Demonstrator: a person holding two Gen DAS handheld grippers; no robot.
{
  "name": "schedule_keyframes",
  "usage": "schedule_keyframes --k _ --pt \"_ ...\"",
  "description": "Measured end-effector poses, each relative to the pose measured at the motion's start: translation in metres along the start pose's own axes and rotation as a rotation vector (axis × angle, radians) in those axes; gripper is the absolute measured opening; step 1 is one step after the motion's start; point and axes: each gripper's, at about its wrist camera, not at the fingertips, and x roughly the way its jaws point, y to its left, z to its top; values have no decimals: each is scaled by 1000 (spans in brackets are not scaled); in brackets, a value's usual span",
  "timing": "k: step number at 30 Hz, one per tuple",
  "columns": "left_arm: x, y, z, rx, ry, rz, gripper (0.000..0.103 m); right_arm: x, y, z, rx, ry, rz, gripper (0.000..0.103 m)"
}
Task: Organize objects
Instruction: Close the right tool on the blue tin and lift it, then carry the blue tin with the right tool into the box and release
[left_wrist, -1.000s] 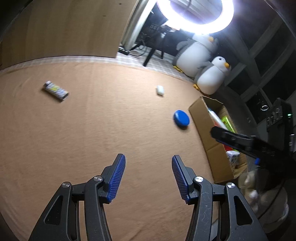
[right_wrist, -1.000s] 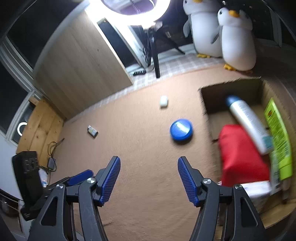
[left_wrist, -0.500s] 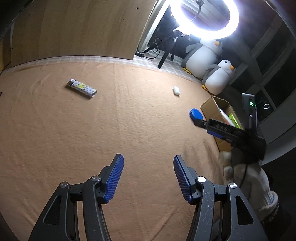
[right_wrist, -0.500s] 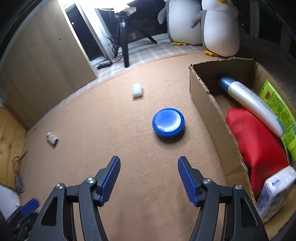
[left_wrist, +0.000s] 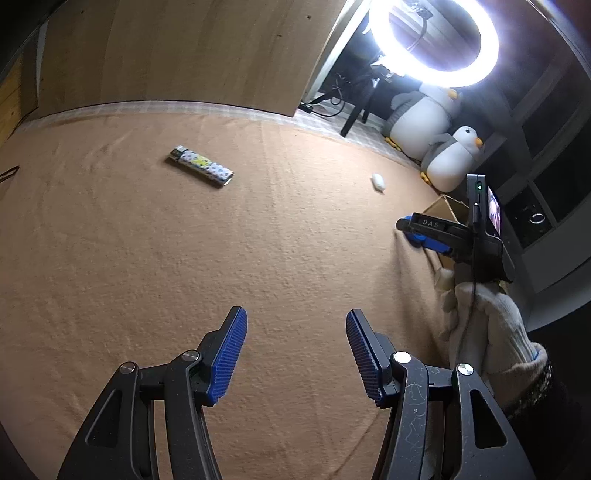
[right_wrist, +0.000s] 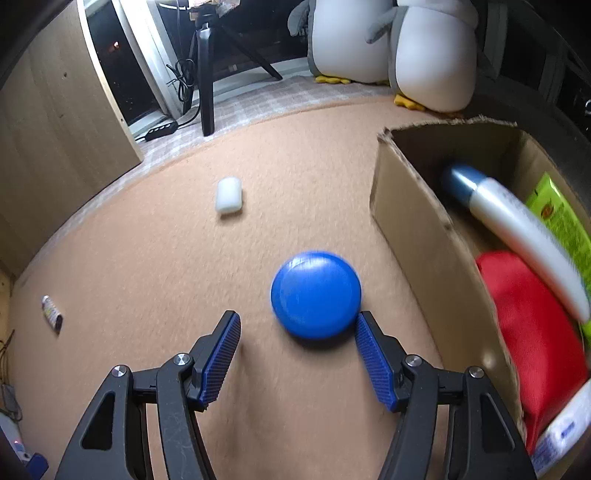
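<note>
Blue disc (right_wrist: 316, 294) lies flat on the tan carpet (right_wrist: 147, 258) just beside the cardboard box (right_wrist: 417, 236), where sorted things already sit, so I judge it goes in next. My right hand-held gripper (right_wrist: 298, 334) stands half open around its near edge, gripping nothing. My left hand-held gripper (left_wrist: 296, 334) hangs half open, empty.

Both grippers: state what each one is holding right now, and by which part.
Nothing is held. The right gripper stands open just short of the blue round lid on the carpet, pads not pressing it. The left gripper is open over bare carpet.
</note>
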Motion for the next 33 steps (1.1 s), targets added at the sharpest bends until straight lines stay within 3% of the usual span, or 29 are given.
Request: schedule_keyframes --k 11,16,21,33 --pt "4 3 0 -33 -6 8 60 11 12 15 -105 -13 0 60" --pt "7 -4 1 -34 -8 2 60 9 12 15 -145 -8 11 46" --pt "13 -13 2 -27 -6 -3 60 7 12 12 -191 2 28 46" --pt "17 -33 5 -5 -17 -3 60 -29 10 -14 -249 22 149 46"
